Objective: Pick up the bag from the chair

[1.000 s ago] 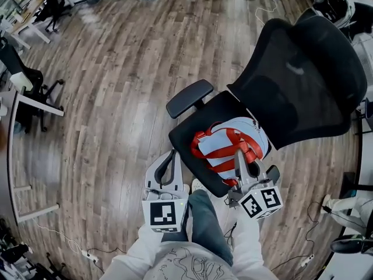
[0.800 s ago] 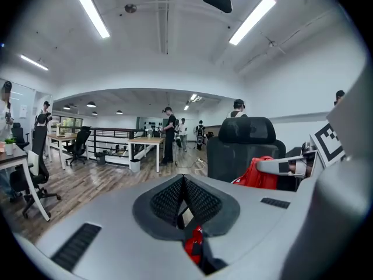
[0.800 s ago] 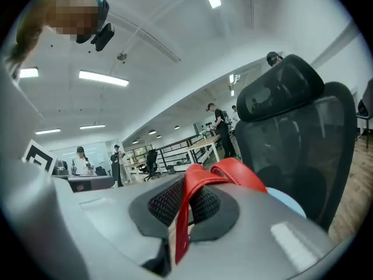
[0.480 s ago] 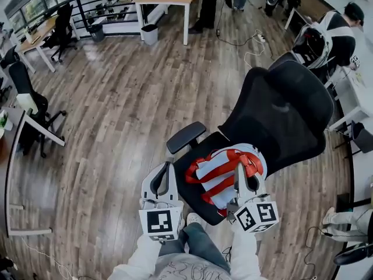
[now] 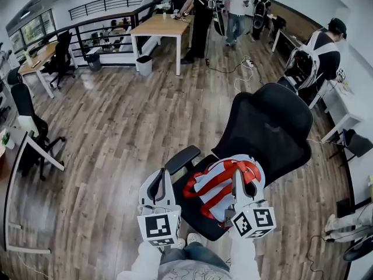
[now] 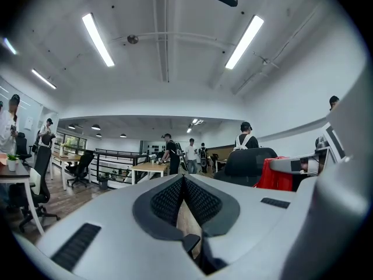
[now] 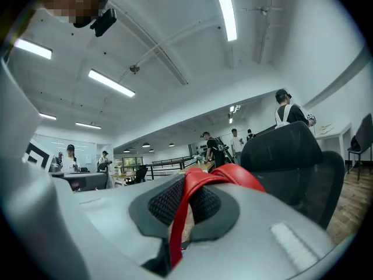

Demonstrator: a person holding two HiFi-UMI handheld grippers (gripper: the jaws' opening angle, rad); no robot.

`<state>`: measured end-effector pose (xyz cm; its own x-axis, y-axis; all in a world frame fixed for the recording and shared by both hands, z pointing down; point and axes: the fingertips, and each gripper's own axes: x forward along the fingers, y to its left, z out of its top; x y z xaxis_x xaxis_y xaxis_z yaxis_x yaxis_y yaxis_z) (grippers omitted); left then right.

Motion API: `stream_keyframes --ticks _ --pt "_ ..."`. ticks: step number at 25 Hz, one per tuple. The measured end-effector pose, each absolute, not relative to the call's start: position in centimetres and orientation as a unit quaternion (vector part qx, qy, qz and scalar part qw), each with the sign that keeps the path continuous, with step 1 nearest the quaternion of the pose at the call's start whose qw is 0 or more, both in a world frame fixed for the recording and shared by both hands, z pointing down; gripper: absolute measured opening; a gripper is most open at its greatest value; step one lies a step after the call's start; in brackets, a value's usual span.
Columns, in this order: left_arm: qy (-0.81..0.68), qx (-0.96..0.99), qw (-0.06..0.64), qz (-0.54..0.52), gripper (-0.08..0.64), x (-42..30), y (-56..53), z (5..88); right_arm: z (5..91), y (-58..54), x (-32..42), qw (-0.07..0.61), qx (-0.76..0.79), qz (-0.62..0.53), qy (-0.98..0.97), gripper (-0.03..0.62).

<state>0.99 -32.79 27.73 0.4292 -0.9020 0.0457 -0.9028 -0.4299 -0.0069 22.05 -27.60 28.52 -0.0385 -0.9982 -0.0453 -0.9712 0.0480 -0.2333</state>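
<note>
A pale blue bag point(image 5: 218, 182) with red straps is over the seat of a black mesh office chair point(image 5: 268, 127). My right gripper point(image 5: 239, 178) is shut on a red strap point(image 7: 191, 198) at the bag's top; the strap runs between the pads in the right gripper view, with the chair back point(image 7: 285, 156) behind. I cannot tell whether the bag's bottom touches the seat. My left gripper point(image 5: 165, 178) is shut on nothing, left of the seat near the armrest point(image 5: 182, 159). In the left gripper view the pads point(image 6: 169, 200) meet, and the bag's red point(image 6: 274, 177) shows at right.
The floor is wood planks point(image 5: 111, 133). A wooden desk point(image 5: 160, 25) and several people stand at the far end. Another desk point(image 5: 35, 147) and chair point(image 5: 23, 107) are at the left. A person point(image 5: 317, 51) stands at a desk to the right. My legs are below the grippers.
The right gripper has risen with the strap, and the bag has come up from lying flat on the seat. The head view has tilted up, showing more of the room.
</note>
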Motion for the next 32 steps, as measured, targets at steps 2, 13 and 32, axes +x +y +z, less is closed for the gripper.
stream_keyframes --ticks 2,13,32 --pt "-0.537 0.844 0.01 0.02 0.006 1.0 -32.6 27.2 27.6 -27.1 22.2 0.105 -0.688 -0.066 0.715 0.02" --pt "-0.538 0.843 0.011 0.011 0.006 1.4 -31.6 25.3 25.6 -25.5 22.6 0.113 -0.698 -0.057 0.705 0.021" --pt "-0.534 0.845 0.01 0.013 0.006 1.1 -31.3 25.3 25.8 -25.2 21.9 0.11 -0.695 -0.053 0.708 0.021"
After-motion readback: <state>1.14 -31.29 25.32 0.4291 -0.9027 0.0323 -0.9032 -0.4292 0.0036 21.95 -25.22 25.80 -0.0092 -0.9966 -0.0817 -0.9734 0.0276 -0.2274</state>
